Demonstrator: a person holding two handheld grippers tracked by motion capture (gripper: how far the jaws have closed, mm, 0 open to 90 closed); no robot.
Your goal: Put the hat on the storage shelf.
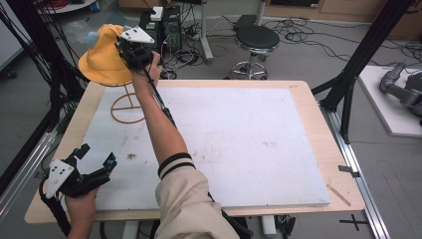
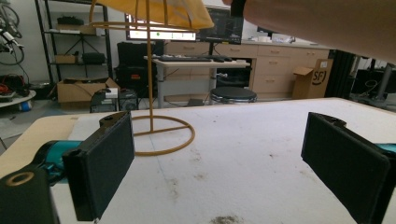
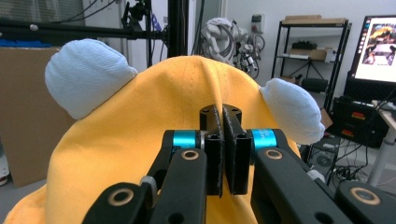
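Right tongs [image 1: 128, 49] in the upper left of the high view, jaws pinched together on the crown fabric of a yellow hat [image 1: 102, 57]. In the right gripper view the right tongs [image 3: 223, 116] grip a fold of the hat [image 3: 140, 135] between two pale blue ears [image 3: 84, 77]. The hat sits on top of a yellow wire stand [image 1: 128, 107] at the far left corner of the desk [image 1: 318, 164]. Left tongs [image 1: 94, 159] at lower left, jaws wide apart, holding nothing, above the white board [image 1: 239, 144]. Left gripper view: stand's ring base [image 2: 163, 135] rests on the board, hat brim [image 2: 177, 14] at top of frame.
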